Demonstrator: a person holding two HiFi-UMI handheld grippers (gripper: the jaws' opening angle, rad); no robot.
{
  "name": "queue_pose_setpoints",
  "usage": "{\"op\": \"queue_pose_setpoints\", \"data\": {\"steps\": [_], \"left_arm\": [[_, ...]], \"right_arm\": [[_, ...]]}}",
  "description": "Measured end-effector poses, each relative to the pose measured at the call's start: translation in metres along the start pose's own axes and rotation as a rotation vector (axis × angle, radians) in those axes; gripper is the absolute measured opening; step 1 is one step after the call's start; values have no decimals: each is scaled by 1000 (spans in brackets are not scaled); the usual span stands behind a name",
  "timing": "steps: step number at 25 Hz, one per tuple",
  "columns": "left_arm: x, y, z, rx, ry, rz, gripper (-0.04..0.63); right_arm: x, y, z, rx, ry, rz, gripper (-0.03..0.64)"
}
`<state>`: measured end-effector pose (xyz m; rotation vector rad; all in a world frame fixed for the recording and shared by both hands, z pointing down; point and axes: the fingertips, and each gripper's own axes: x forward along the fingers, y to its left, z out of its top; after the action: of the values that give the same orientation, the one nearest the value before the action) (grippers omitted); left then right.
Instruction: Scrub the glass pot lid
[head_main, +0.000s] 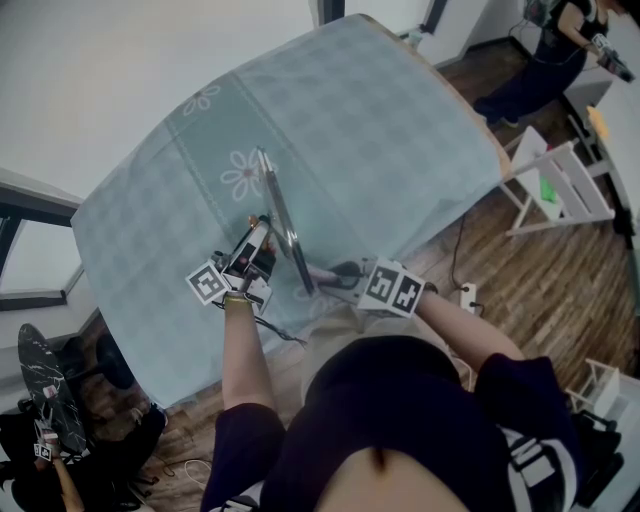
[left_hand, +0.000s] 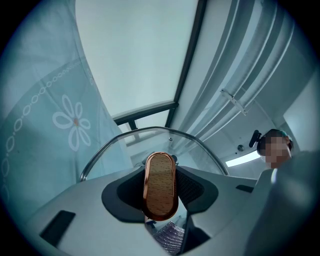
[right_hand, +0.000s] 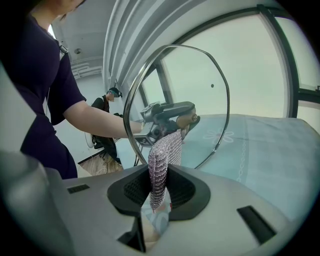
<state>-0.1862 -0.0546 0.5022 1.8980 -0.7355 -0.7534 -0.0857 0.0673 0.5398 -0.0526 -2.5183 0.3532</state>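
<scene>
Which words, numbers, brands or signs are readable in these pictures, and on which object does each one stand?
No text can be read in any view.
Marker cubes: black-and-white square patterns only, no letters.
Shirt print: white shapes, too blurred and cut off to read.

Steel-rimmed glass pot lid (right_hand: 200, 85) upright on edge, mesh scrubber (right_hand: 160, 165) beside

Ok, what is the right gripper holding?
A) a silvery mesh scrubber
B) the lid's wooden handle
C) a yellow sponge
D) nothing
A: the right gripper is shut on a silvery mesh scrubber; the wooden handle sits in the left gripper.
</scene>
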Motion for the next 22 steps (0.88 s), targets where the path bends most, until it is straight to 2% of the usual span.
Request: {"op": "queue_pose_setpoints", "data": {"steps": [10,15,22], "left_arm": [[0,-2,-1,18,-20,31,164],[-1,-1,-1,33,-23,64,164],[-6,-4,-5,95,-21,131,164]], "right_arm": [[-14,6,-1,7,-23,-42,80],[-26,-9,1,29,-61,-126,80],[-49,-37,-9,73,-93,-257,80]]}}
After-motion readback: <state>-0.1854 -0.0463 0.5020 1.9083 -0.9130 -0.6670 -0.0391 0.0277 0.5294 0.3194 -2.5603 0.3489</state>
